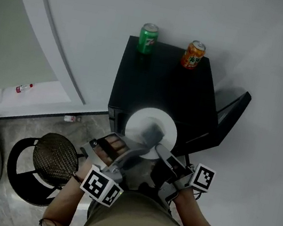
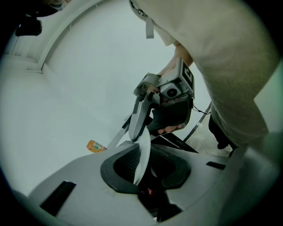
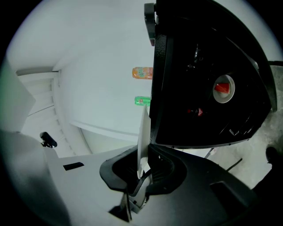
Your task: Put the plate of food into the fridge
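Head view: you're holding a round, smooth white plate (image 1: pixel 148 122) in the air, just in front of the boxy black fridge (image 1: pixel 163 81). The plate is not inside. The fridge door (image 1: pixel 229 115) is standing swung out on the right. The left tool (image 1: pixel 137 152) is gripping the plate's near-left rim and the right tool (image 1: pixel 159 150) its near-right rim. A green can (image 1: pixel 147 38) and an orange can (image 1: pixel 193 55), both cylinders, are standing upright and apart on the fridge's flat top. A round stool (image 1: pixel 55 157) with a black mesh seat is sitting on the marbled floor at left.

Left gripper view: the left tool (image 2: pixel 143 170) is keeping its jaws nearly together, pinching the thin plate (image 2: pixel 142 154) rim, which is showing edge-on as a white sliver. The right tool (image 2: pixel 140 126) is clamping the opposite rim.

Right gripper view: the right tool (image 3: pixel 140 172) is holding its jaws narrowly parted, pinching the plate (image 3: pixel 143 137) edge. The glossy black fridge (image 3: pixel 203 79) is filling the upper right.
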Available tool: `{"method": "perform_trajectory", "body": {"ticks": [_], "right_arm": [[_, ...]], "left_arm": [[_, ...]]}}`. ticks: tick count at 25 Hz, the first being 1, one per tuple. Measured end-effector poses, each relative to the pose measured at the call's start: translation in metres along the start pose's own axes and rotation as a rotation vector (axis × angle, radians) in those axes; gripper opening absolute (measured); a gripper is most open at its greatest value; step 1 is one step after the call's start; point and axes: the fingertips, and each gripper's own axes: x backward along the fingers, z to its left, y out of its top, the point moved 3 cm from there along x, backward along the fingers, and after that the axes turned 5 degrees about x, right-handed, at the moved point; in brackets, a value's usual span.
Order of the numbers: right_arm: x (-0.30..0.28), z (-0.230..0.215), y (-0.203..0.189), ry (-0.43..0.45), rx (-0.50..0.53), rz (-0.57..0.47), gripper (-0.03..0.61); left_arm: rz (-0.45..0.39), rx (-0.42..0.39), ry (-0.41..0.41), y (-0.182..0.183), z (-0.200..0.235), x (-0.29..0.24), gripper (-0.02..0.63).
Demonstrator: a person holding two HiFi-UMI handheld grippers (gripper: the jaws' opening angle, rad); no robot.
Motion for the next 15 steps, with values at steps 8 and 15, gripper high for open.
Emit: {"method": "perform_trajectory", "body": {"ticks": [8, 15], "right_arm": [[0.019, -0.006, -0.003, 0.022, -0.038, 0.01, 0.051], [0.039, -0.009, 0.001, 0.055, -0.056, 0.037, 0.049]], "left_arm": [[0.042, -0.006, -0.004, 0.015, -0.015, -0.004, 0.066], [0.089, 0.001, 0.017, 0.034, -0.027, -0.013, 0.066]]}}
